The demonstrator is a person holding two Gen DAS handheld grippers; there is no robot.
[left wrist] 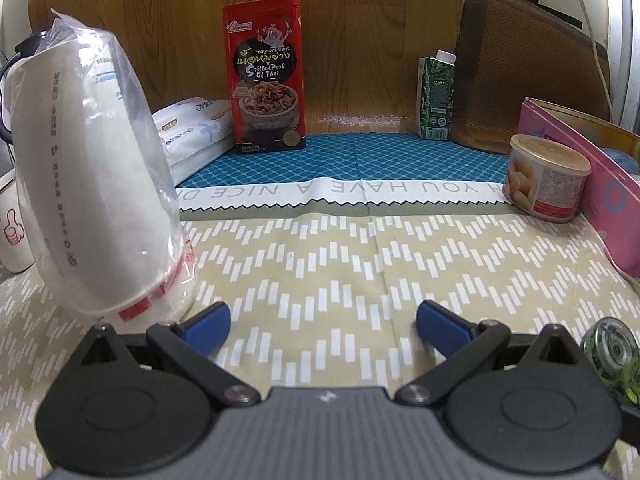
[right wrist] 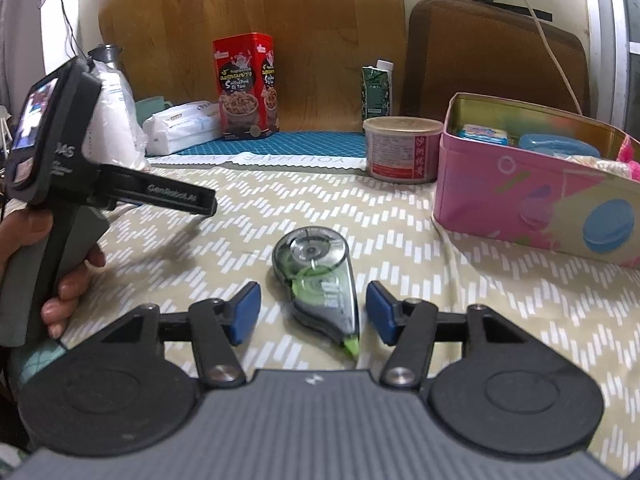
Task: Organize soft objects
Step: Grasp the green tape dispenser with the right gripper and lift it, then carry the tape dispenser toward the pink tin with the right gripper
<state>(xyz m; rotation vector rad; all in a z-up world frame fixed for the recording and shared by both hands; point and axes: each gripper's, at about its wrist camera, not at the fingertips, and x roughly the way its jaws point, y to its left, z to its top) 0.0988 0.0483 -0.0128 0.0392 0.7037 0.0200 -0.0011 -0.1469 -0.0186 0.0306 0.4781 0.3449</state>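
From the left wrist view, the table [left wrist: 340, 272] is covered with a beige cloth with white dashes; farther back lies a teal patterned strip, and behind it stands a wooden panel. On the left stands a stack of white paper cups [left wrist: 92, 184] in a clear plastic bag, and behind it lies a pack of tissues [left wrist: 192, 136]. A red snack tin [left wrist: 266, 76] and a green carton [left wrist: 436, 96] stand at the back, and a round can [left wrist: 546, 178] sits to the right, beside a pink box [left wrist: 592, 184]. The left gripper [left wrist: 323, 326] is spread wide and holds nothing – only bare cloth is between its blue pads.

From the right wrist view, the same cloth and wooden panel appear, with a brown cushion [right wrist: 492, 60] leaning at the back right. The pink box is open, with small soft things inside. A correction tape dispenser [right wrist: 320, 280] lies flat on the cloth between the blue pads of the right gripper [right wrist: 314, 314] – the pads stand apart from it on both sides, so it is released. A hand [right wrist: 60, 276] holds the left gripper at the left edge.
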